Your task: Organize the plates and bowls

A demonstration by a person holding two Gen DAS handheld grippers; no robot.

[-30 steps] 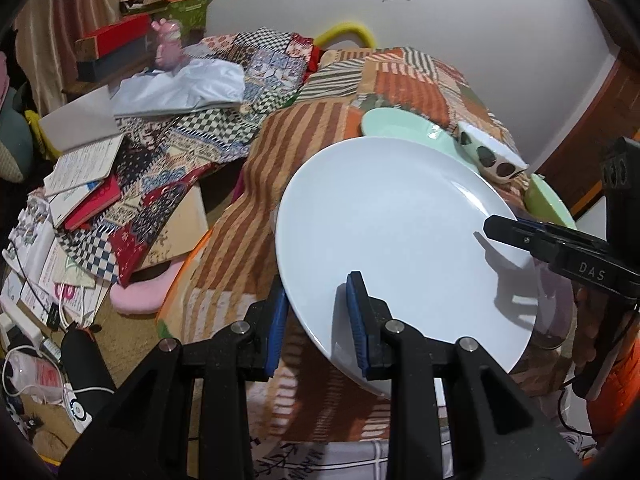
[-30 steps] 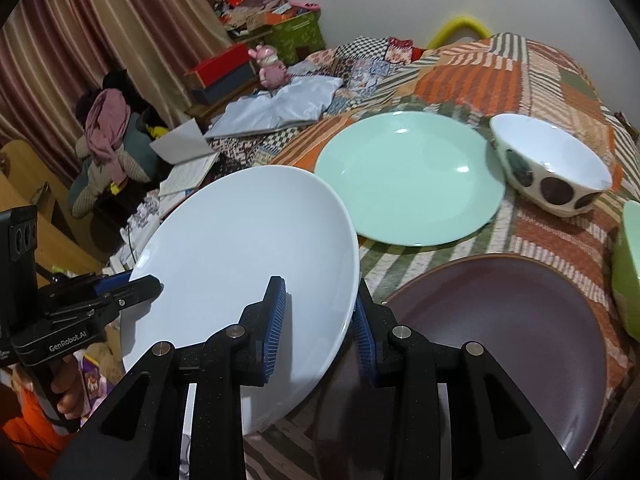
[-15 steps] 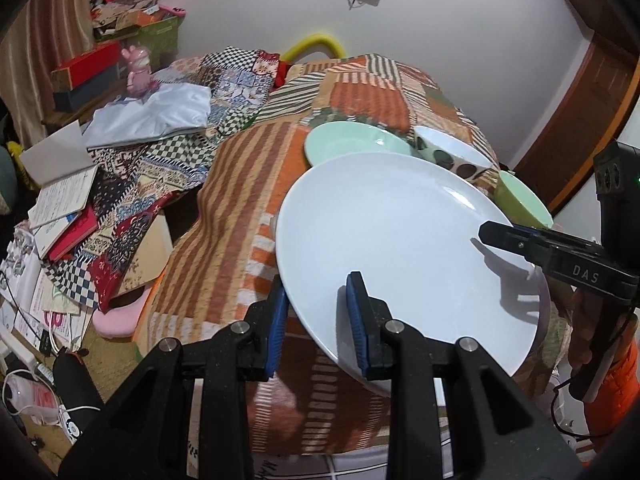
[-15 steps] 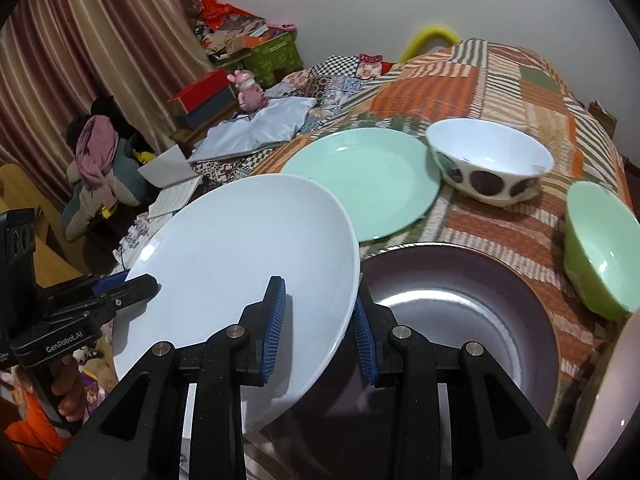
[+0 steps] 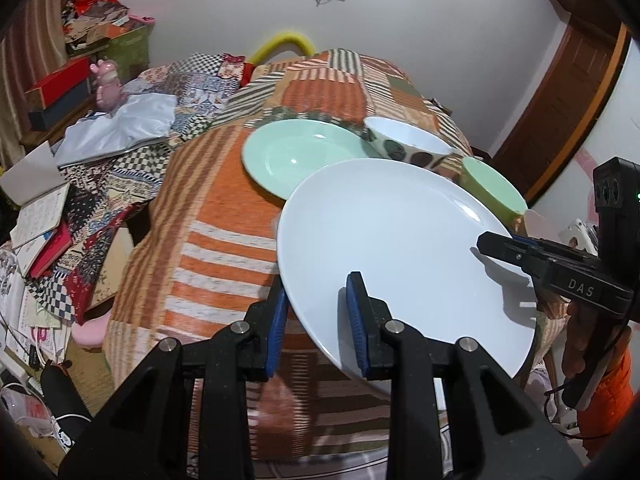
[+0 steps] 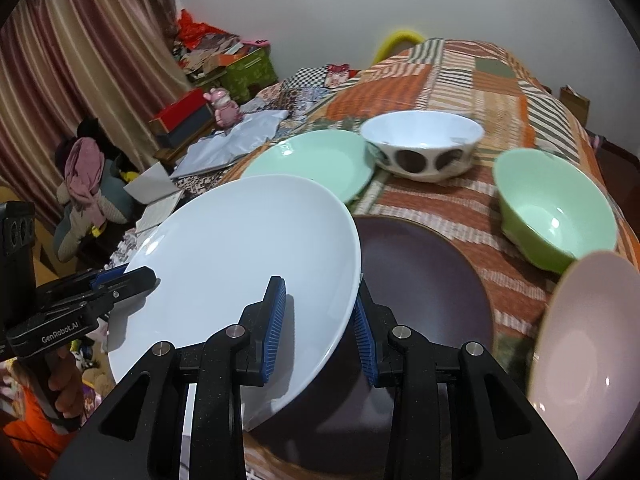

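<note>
White plate (image 5: 404, 248) is clamped by both of my grippers, lifted and tilted above the counter (image 5: 224, 232), which has a striped orange patchwork cloth on it. My left gripper (image 5: 318, 314) bites the rim at 6 o'clock in its own view, blue pads (image 5: 357, 316) pinching the edge. My right gripper (image 6: 320, 318) is closed on the opposite rim; from the left wrist it comes in at 3 o'clock. In the right view the plate's raised edge overlaps the dark brown plate (image 6: 424, 280) lying flat at 4 o'clock of it. Mint plate (image 6: 316, 164) sits at 12 o'clock, flat on the cloth. White bowl with dark spots (image 6: 424, 148) is just beside it at 1 o'clock. Green bowl (image 6: 556, 216) is at 3 o'clock, upright. Pink bowl (image 6: 588, 364) is at 4 o'clock, partly cut off by the view's edge. A hand (image 6: 60, 384) holds the left gripper's handle, orange sleeve (image 6: 24, 436) below it.
</note>
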